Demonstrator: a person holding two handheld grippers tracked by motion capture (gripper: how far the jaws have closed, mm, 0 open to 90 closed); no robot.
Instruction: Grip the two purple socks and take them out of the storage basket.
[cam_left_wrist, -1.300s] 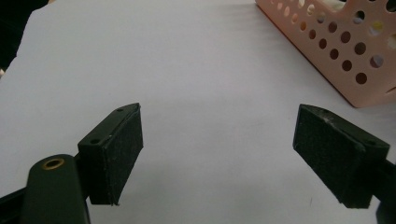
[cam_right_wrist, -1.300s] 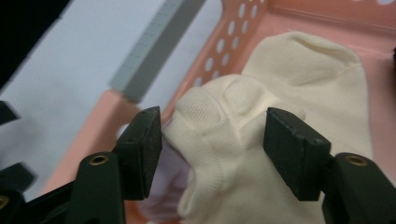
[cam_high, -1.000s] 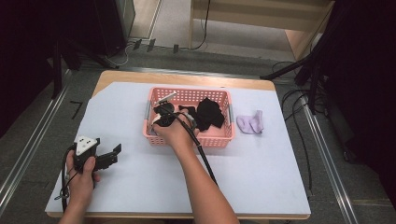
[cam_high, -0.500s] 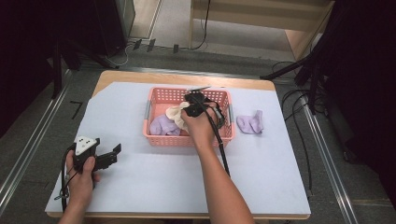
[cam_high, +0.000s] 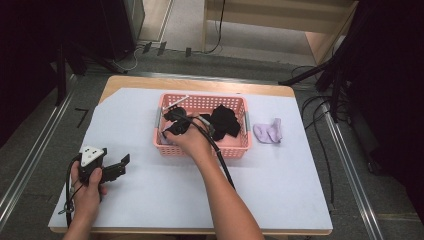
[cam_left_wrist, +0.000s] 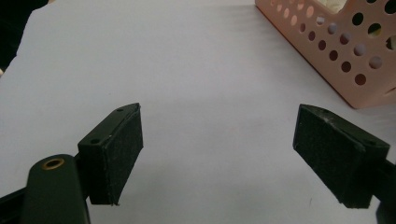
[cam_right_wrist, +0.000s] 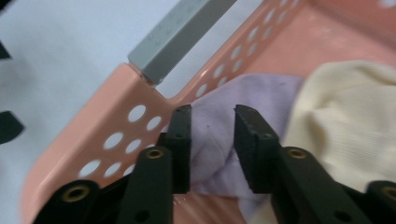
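Note:
A pink perforated basket (cam_high: 200, 148) stands mid-table with a black cloth (cam_high: 222, 122) in its right half. My right gripper (cam_high: 172, 122) reaches into the basket's near-left corner. In the right gripper view its jaws (cam_right_wrist: 212, 112) stand a little apart astride a fold of lilac cloth (cam_right_wrist: 243, 93), and they have just been opening. A cream cloth (cam_right_wrist: 345, 112) lies beside it. I cannot see the pads pressing the fold. My left gripper (cam_high: 122, 165) rests on the white sheet at the near left, its jaws (cam_left_wrist: 217, 126) wide open on nothing.
A second lilac cloth (cam_high: 268, 132) lies on the sheet right of the basket. The basket's grey handle (cam_right_wrist: 177, 32) sits on its left rim. Its corner (cam_left_wrist: 341, 51) shows ahead of the left gripper. Cables trail on the floor at the right.
The right hand swung from the basket's left to its right half and back to the near-left corner, now covering the lilac and cream cloths seen half a second ago. The left hand stayed put.

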